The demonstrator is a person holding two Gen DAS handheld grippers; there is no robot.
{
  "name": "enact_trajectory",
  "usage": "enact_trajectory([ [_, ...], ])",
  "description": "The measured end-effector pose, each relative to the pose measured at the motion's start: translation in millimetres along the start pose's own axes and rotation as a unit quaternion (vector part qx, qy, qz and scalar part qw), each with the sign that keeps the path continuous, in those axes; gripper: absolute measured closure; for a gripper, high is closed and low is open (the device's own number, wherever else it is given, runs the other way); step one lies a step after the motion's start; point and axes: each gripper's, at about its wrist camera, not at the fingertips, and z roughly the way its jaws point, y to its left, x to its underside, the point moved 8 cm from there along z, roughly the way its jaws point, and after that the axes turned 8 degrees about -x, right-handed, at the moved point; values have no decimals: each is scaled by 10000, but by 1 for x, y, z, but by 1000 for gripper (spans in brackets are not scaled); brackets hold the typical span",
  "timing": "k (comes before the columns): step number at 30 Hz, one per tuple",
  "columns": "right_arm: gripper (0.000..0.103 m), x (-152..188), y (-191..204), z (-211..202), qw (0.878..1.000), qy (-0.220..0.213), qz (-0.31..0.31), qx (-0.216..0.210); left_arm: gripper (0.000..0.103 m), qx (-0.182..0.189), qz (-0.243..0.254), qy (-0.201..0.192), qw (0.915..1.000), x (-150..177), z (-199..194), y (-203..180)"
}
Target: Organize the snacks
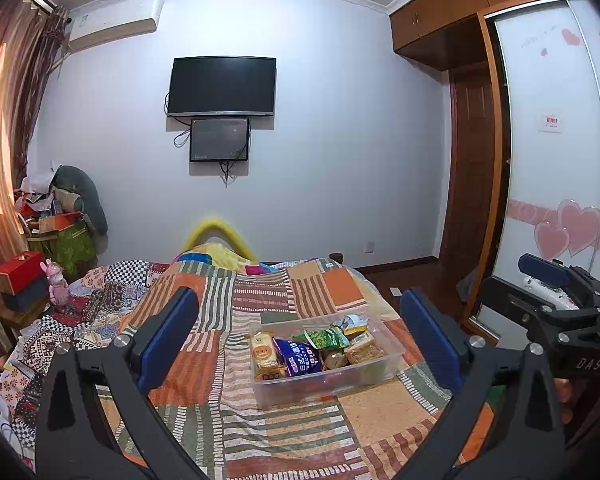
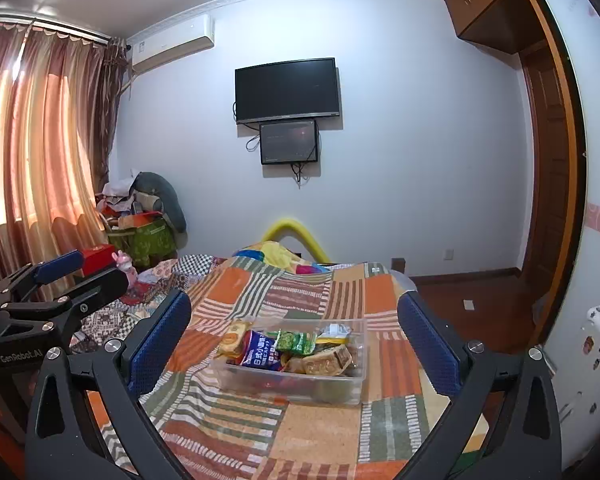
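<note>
A clear plastic bin sits on the patchwork bedspread, filled with several snack packs: a purple bag, a green bag, a yellow bread pack. My left gripper is open and empty, held above the bed with the bin between its fingers in view. My right gripper is open and empty, likewise above the bed short of the bin. Each gripper shows at the edge of the other's view: the right one, the left one.
A TV and a smaller screen hang on the far wall. A clutter pile and a red box stand left of the bed. A wardrobe with sliding doors stands at right. Curtains hang at left.
</note>
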Motion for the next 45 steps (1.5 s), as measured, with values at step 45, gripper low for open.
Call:
enact_trajectory([
  [45, 0, -4, 0, -14, 9998, -137, -38, 101, 0, 191, 15, 53, 9998, 1, -7, -4],
])
